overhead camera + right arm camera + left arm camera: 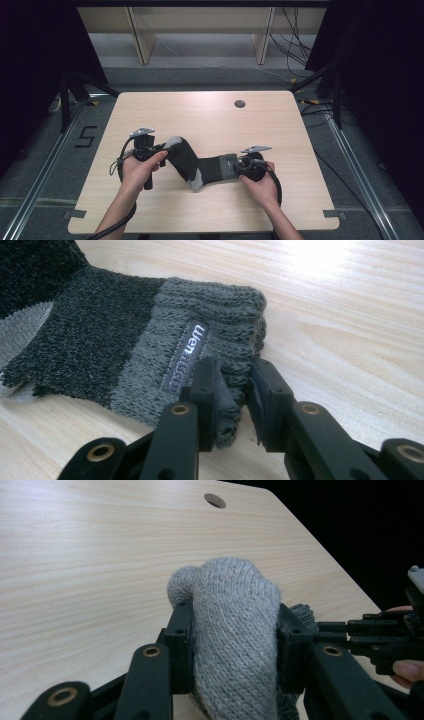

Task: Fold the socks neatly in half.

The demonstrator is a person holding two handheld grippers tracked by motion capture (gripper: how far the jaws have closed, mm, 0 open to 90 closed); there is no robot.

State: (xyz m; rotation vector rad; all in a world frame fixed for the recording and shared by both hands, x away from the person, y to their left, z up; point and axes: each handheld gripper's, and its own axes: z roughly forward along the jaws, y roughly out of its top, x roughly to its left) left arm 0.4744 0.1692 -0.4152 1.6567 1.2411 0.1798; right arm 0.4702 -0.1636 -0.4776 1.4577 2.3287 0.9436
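A dark grey sock (197, 165) is held at both ends above a light wooden table (210, 117). Its pale toe (232, 630) is clamped between the jaws of the left gripper (162, 148), while the ribbed cuff (220, 340) is pinched by the right gripper (235, 405). The grasp appears complete; the sock remains bent at the heel, so straightening or folding is judged still to be done.
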